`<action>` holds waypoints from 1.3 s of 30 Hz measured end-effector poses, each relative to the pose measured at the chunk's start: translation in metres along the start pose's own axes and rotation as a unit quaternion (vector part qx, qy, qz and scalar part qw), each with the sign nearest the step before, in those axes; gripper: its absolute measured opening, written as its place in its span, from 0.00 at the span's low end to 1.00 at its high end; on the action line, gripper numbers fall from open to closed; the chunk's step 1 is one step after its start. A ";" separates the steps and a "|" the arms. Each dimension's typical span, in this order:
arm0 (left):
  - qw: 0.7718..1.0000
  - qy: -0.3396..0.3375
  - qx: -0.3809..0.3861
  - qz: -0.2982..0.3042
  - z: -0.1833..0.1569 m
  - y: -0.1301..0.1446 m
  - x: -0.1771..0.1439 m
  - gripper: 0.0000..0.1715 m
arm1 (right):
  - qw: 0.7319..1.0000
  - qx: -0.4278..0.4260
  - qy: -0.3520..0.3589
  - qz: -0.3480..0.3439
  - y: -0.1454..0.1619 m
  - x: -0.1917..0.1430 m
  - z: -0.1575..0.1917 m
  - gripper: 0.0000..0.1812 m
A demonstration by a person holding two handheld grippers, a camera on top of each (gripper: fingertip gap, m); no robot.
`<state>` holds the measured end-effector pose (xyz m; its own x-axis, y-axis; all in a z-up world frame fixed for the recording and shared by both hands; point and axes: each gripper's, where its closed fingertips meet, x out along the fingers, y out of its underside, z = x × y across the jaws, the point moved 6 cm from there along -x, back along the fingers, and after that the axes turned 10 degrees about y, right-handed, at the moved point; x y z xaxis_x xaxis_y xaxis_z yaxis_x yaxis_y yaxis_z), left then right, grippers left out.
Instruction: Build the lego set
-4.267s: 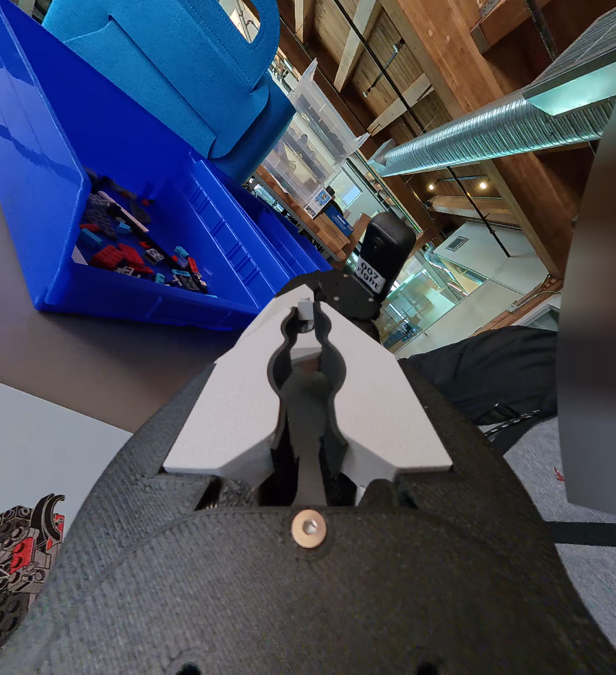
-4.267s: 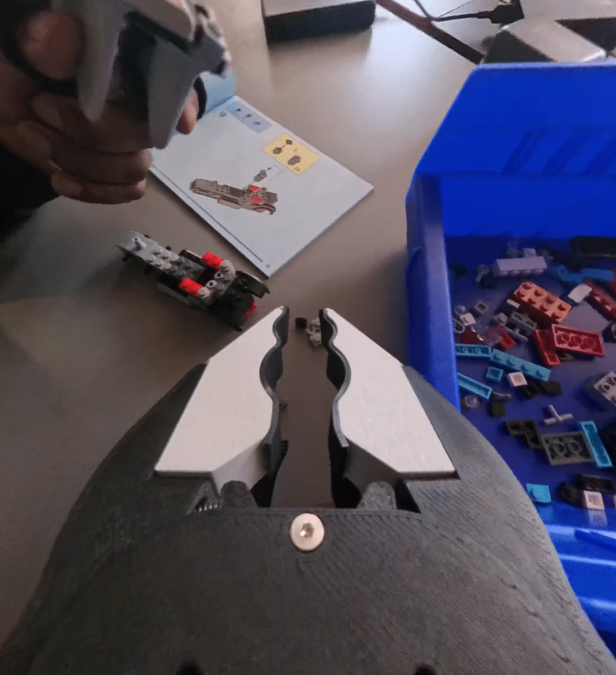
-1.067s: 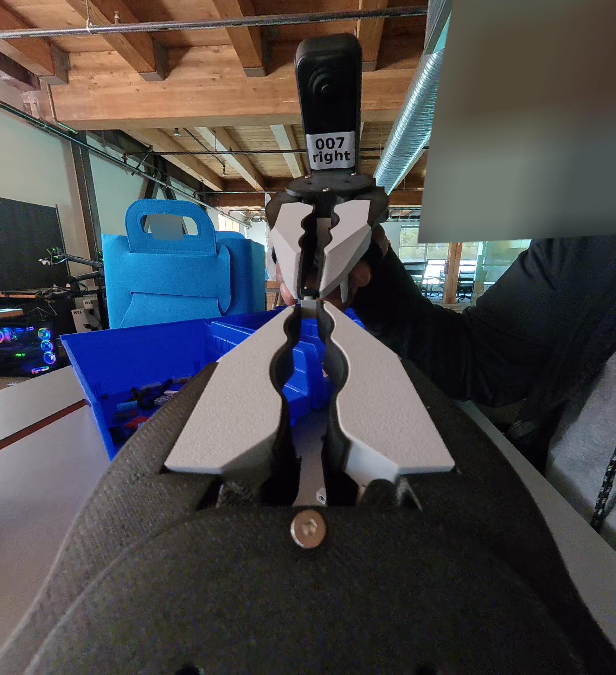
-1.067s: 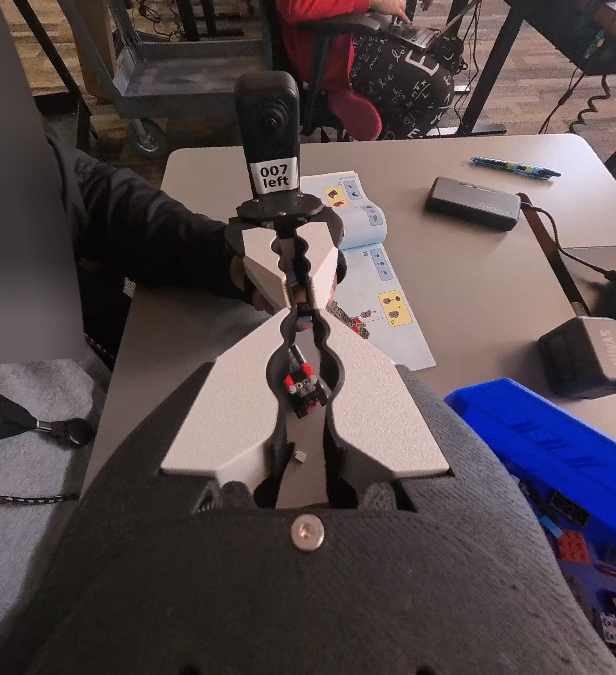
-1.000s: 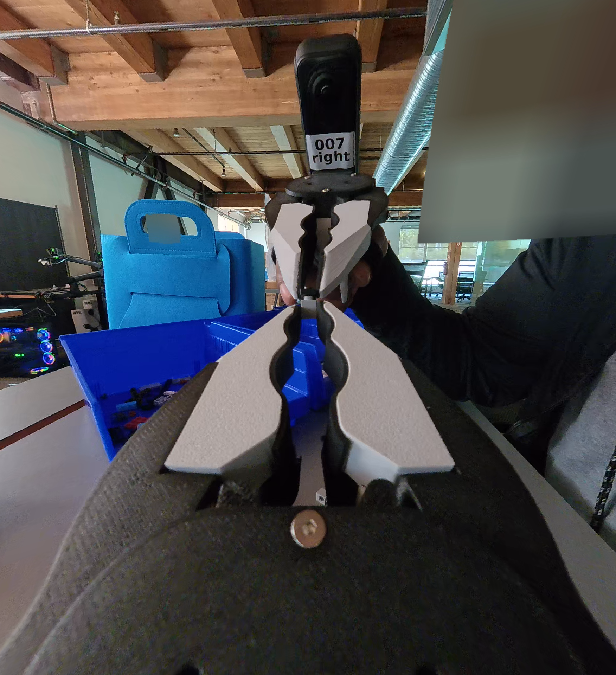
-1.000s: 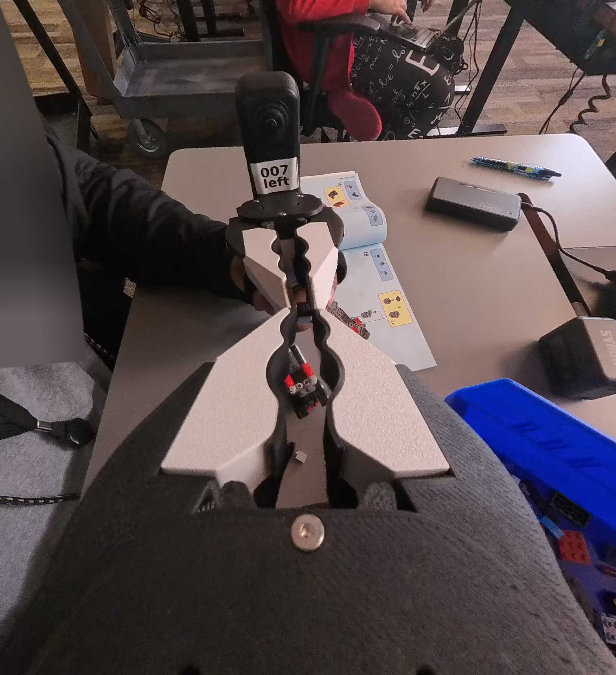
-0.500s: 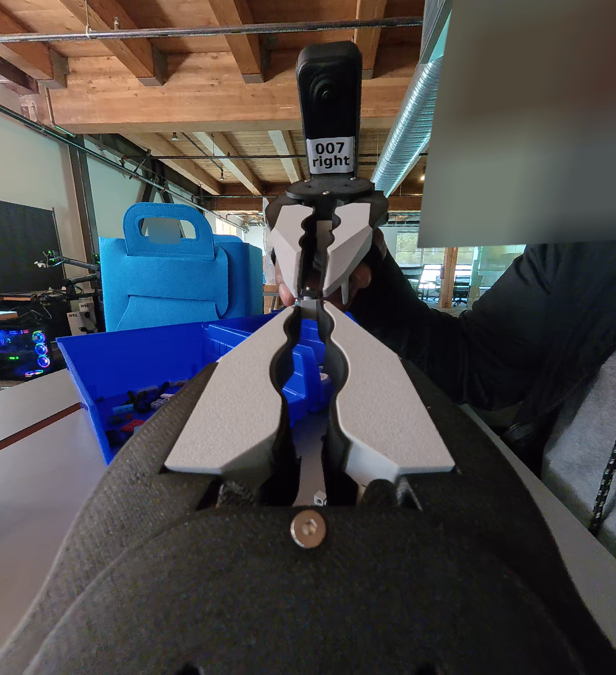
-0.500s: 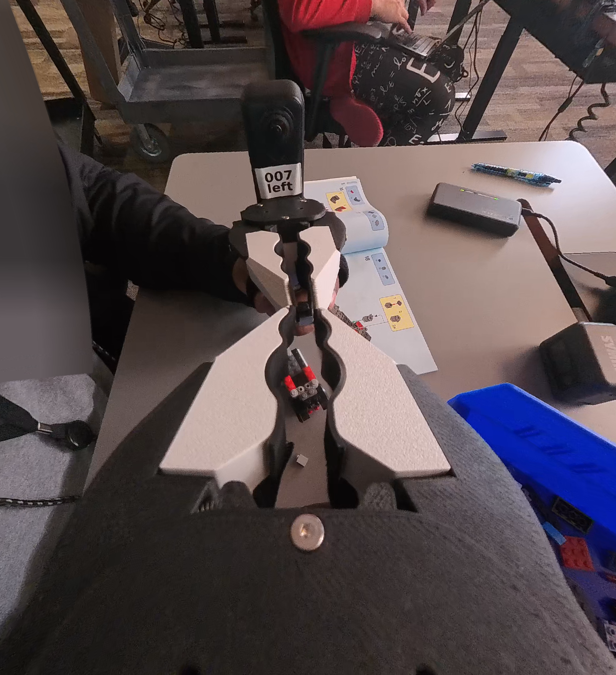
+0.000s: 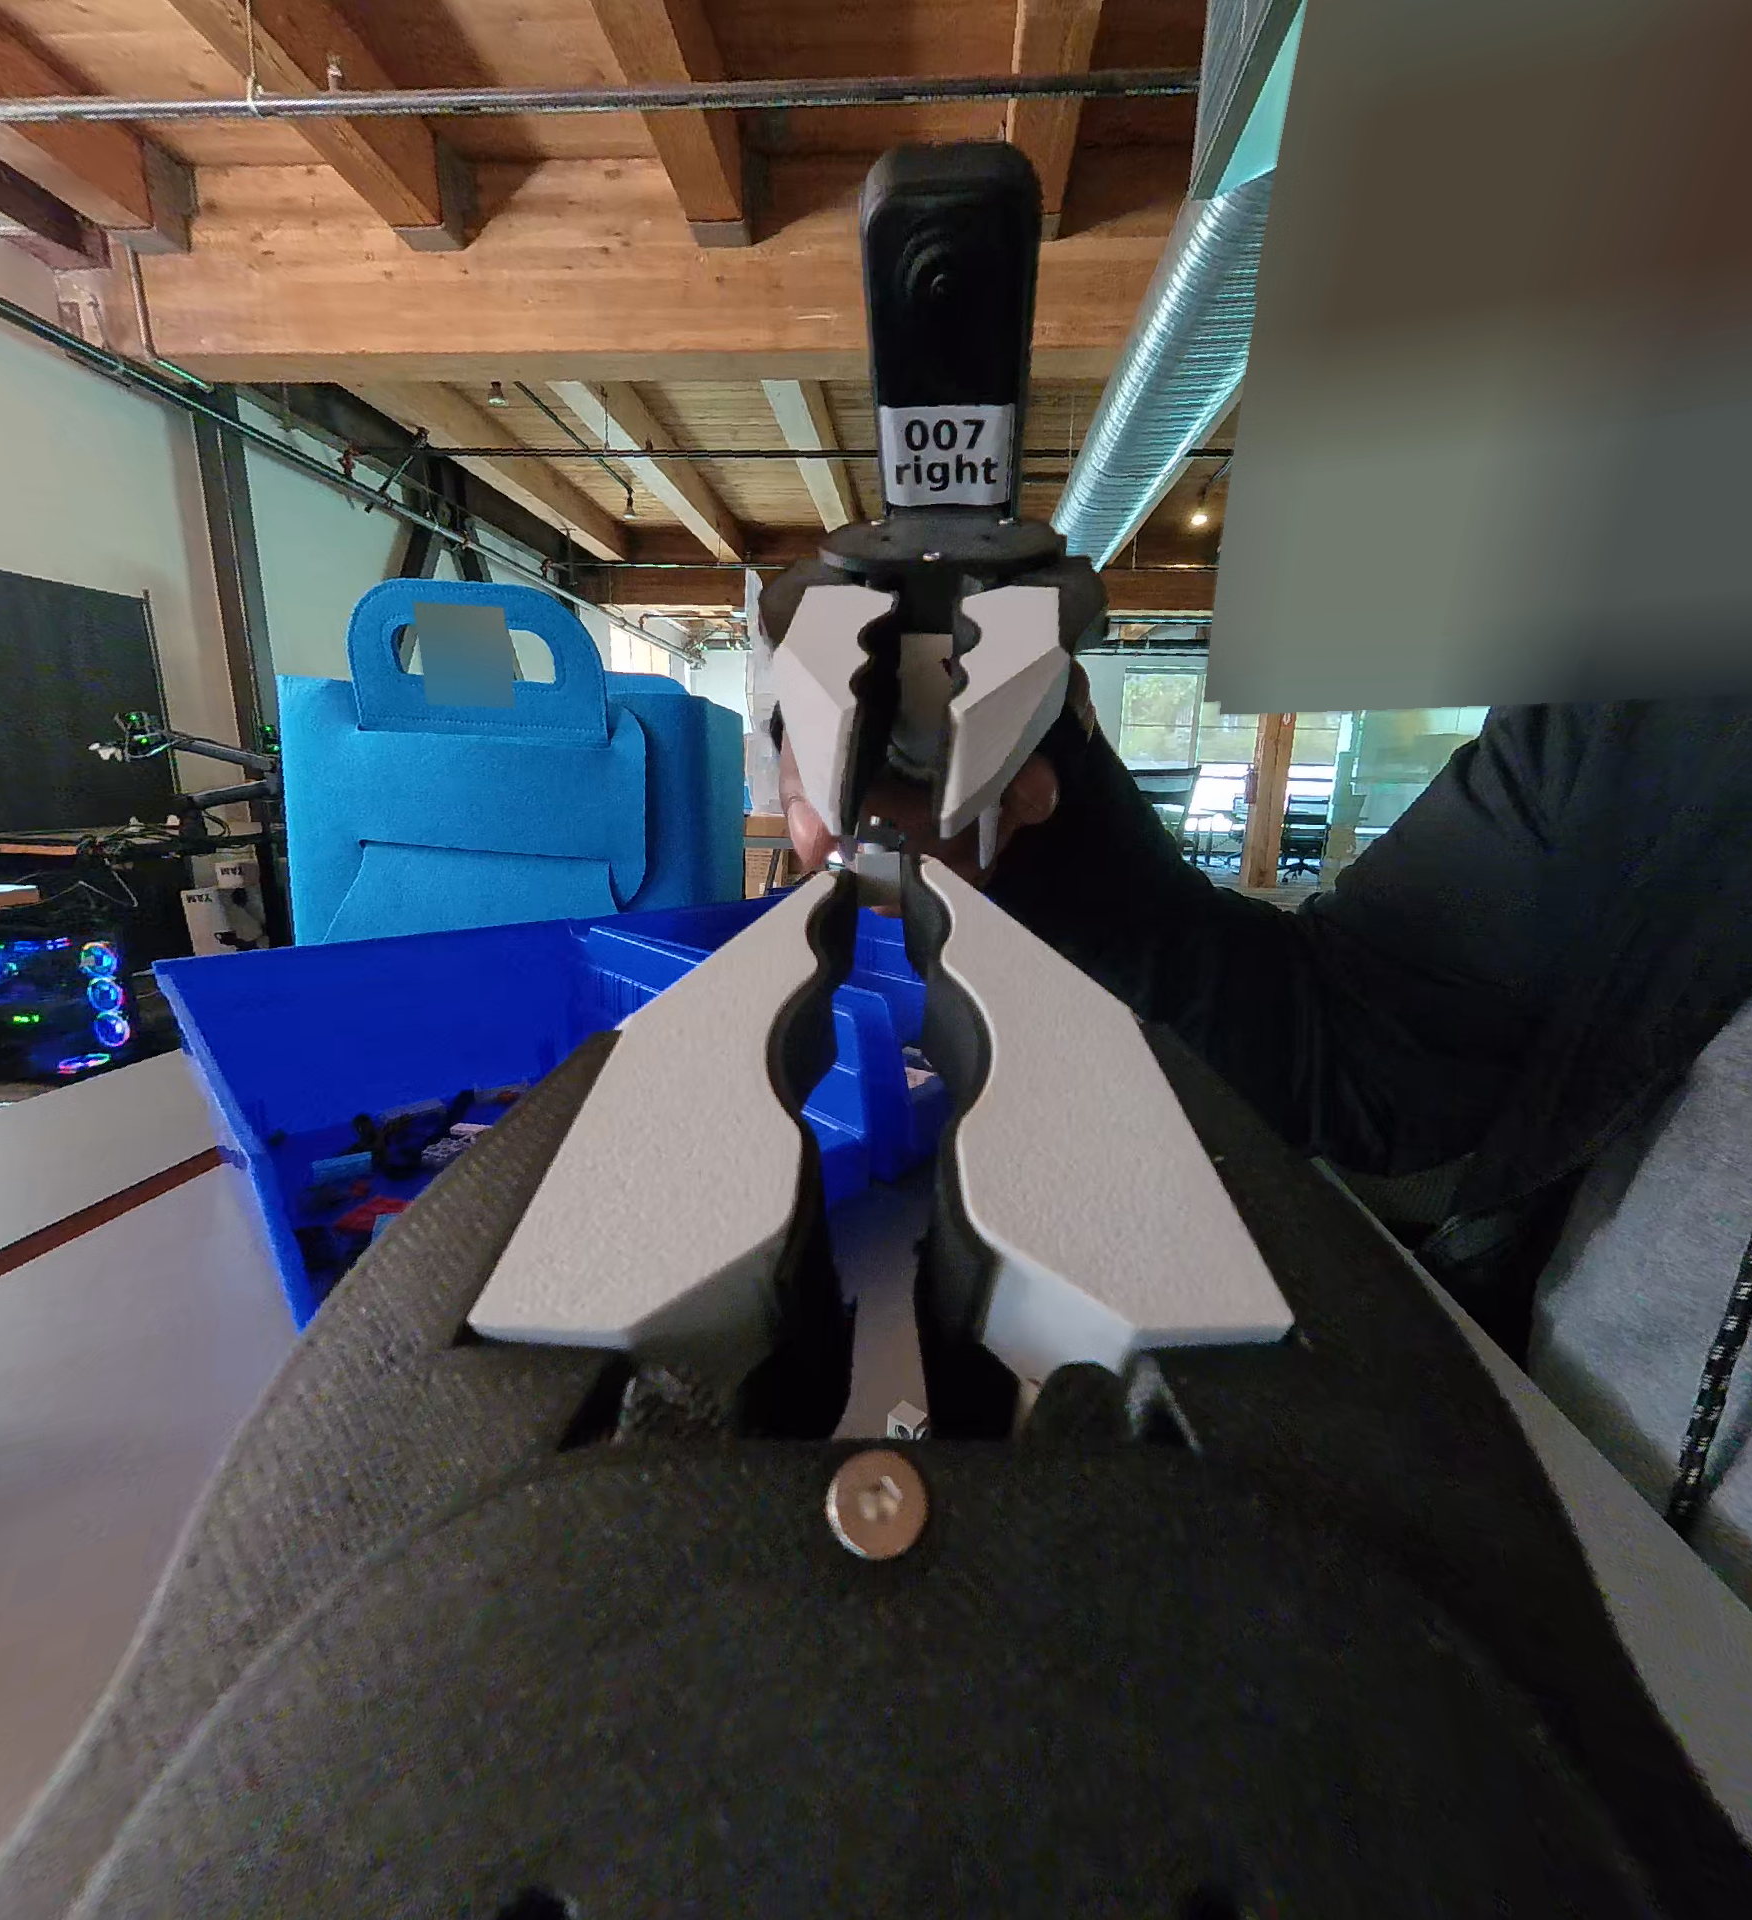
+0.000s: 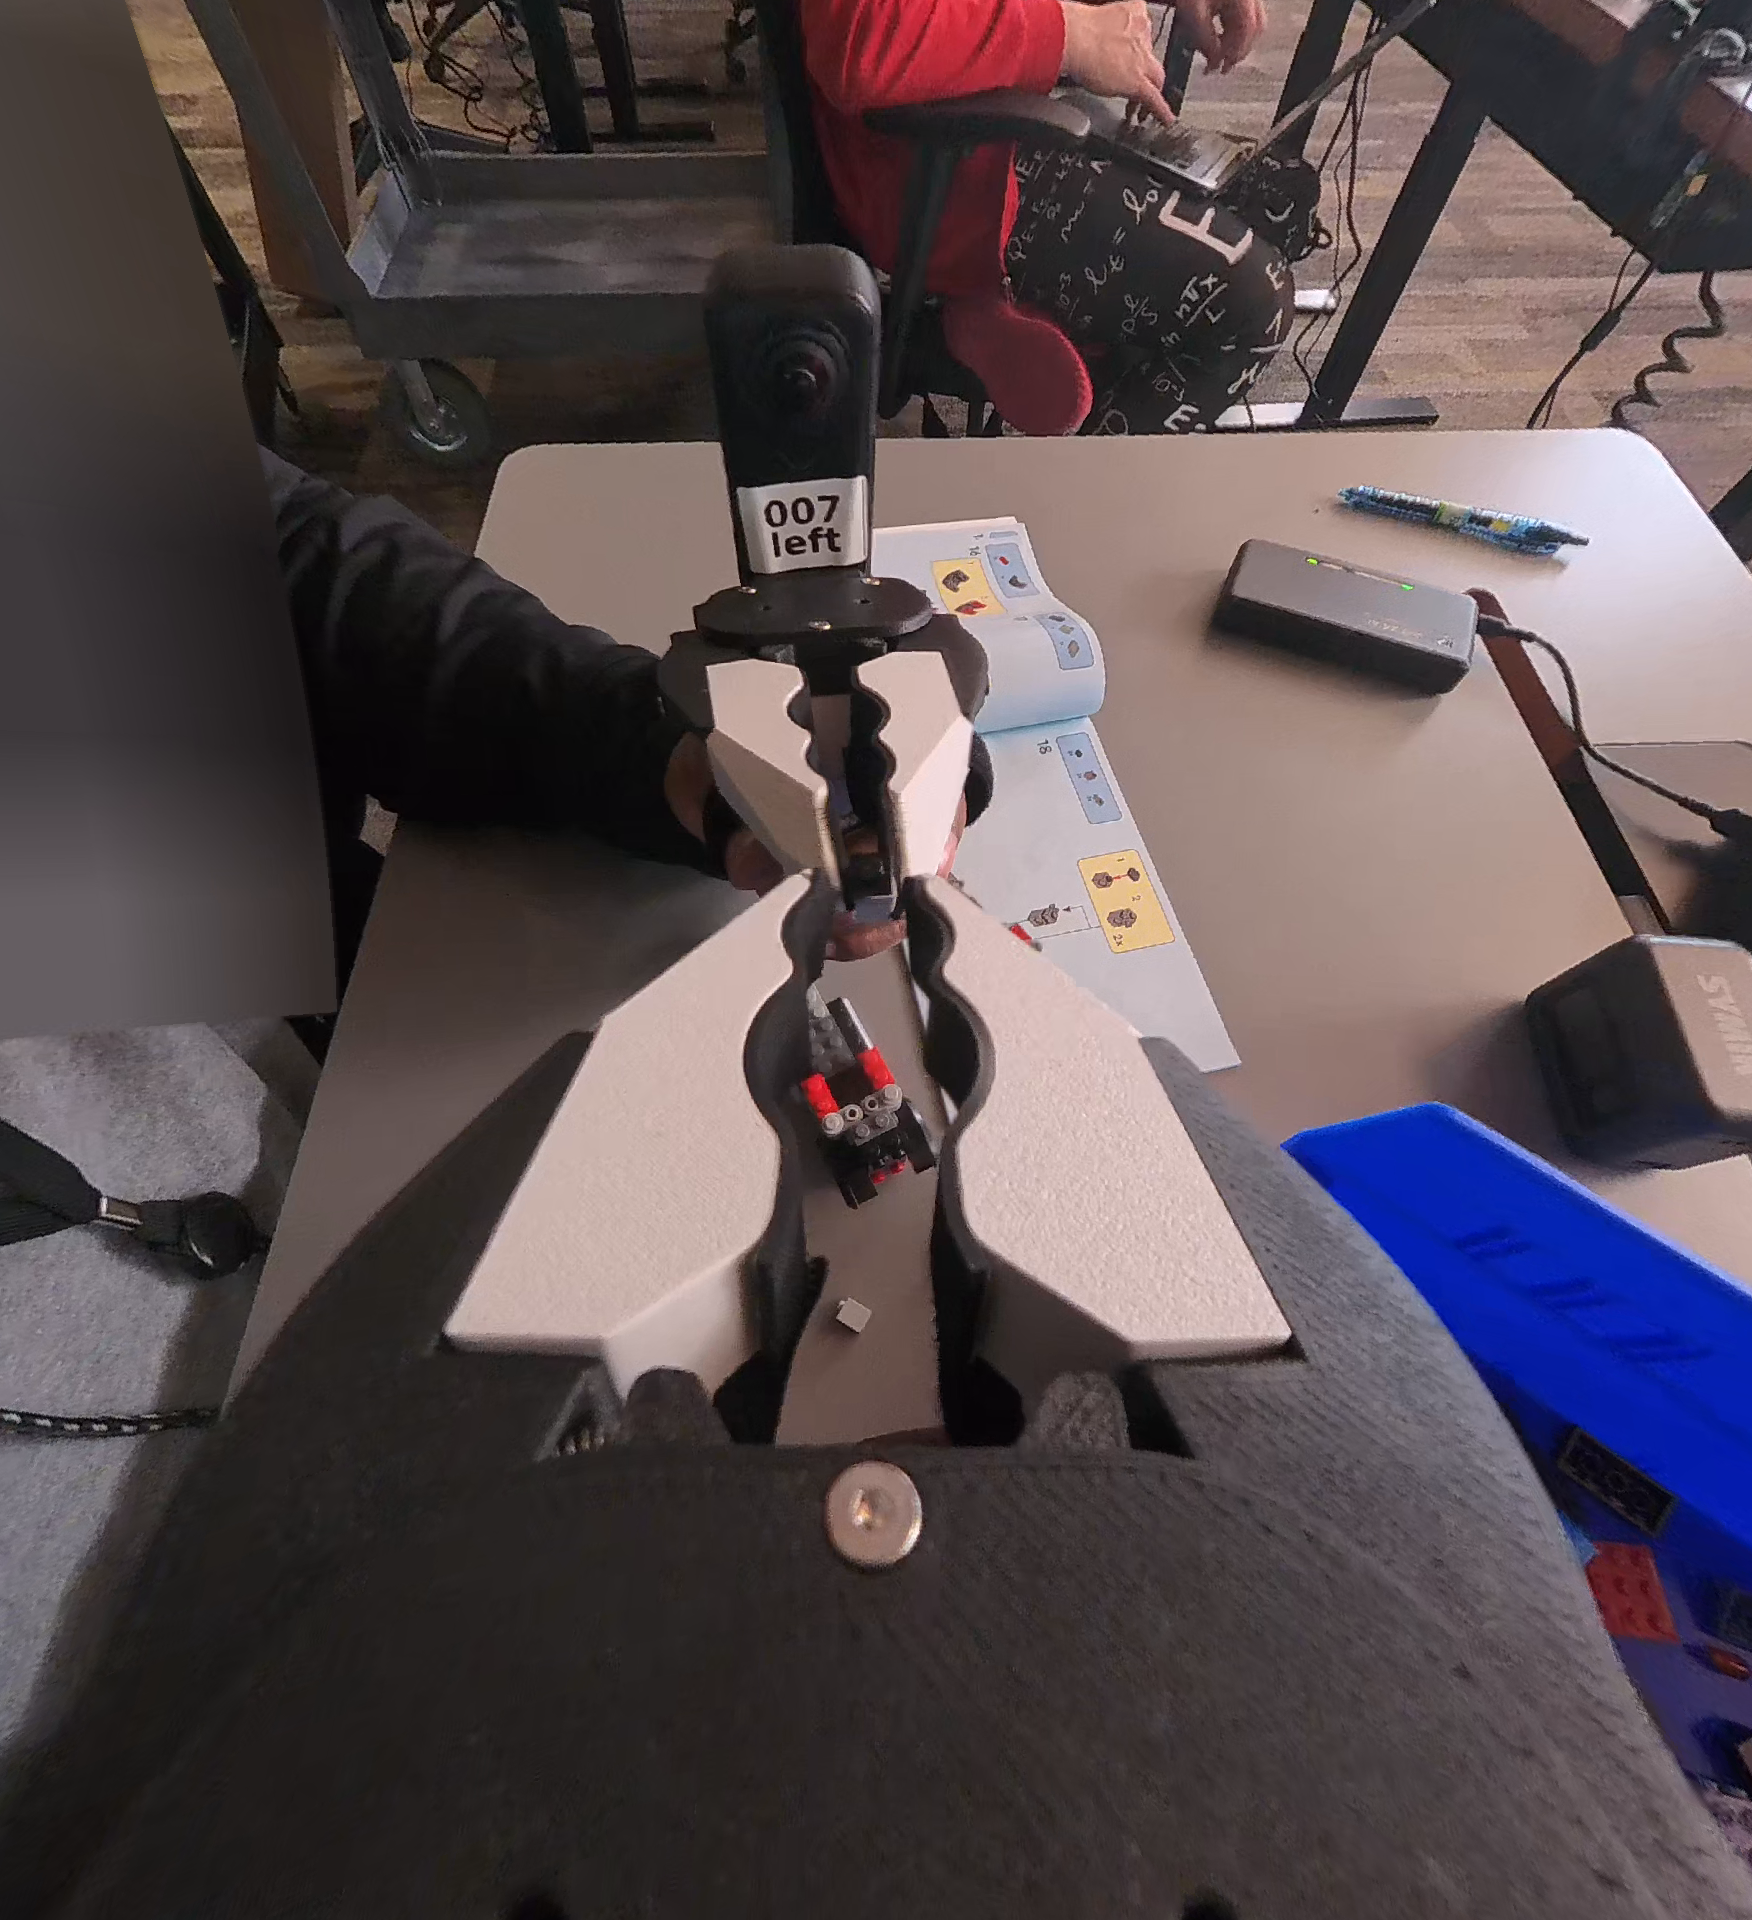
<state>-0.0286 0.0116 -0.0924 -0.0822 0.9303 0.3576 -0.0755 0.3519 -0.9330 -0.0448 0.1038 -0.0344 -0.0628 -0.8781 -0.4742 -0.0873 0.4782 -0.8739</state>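
Both grippers are held above the table, tip to tip. My left gripper [image 9: 877, 885] is shut on a small grey lego piece [image 9: 879, 871]; the right wrist view shows it facing me [image 10: 856, 862] with the piece, dark on top [image 10: 867, 883]. My right gripper [image 10: 861, 896] stands narrowly open, its tips on either side of that piece; it faces the left wrist view [image 9: 896, 831]. The black, red and grey partial build [image 10: 856, 1117] lies on the table below, seen between my right fingers. A tiny loose grey piece [image 10: 851, 1314] lies near it.
A blue bin of loose bricks [image 10: 1578, 1309] is at the right, also in the left wrist view [image 9: 384, 997]. An open instruction booklet [image 10: 1069, 831], a black box [image 10: 1345, 613], a grey box [image 10: 1672, 1049] and a pen [image 10: 1464, 514] lie on the table. A blue felt bag [image 9: 477, 790] stands behind the bin.
Earlier my right gripper was low over loose pieces on the table; it then rose to meet the left. In the last half second its jaws parted a little; the left stayed shut.
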 end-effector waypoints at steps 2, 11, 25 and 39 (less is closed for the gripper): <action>1.000 0.000 -0.003 -0.002 0.001 -0.001 -0.001 0.05 | 0.999 -0.029 0.003 -0.019 -0.001 -0.003 0.001 0.10; 0.999 0.006 -0.038 -0.017 0.004 -0.010 -0.008 0.05 | 0.962 -0.226 0.096 -0.116 0.004 -0.003 -0.001 0.15; 0.996 0.030 -0.071 -0.037 0.002 -0.025 -0.014 0.05 | 0.834 -0.463 0.225 -0.199 0.004 0.009 0.019 0.24; 0.994 0.057 -0.094 -0.021 -0.001 -0.018 -0.009 0.05 | 0.816 -0.489 0.228 -0.209 0.006 0.023 0.028 0.23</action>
<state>-0.0252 -0.0032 -0.0789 0.0314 0.9165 0.3987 0.1118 0.3932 -0.9126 -0.0189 0.0860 -0.0532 -0.1683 -0.9775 0.1272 -0.9331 0.1164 -0.3402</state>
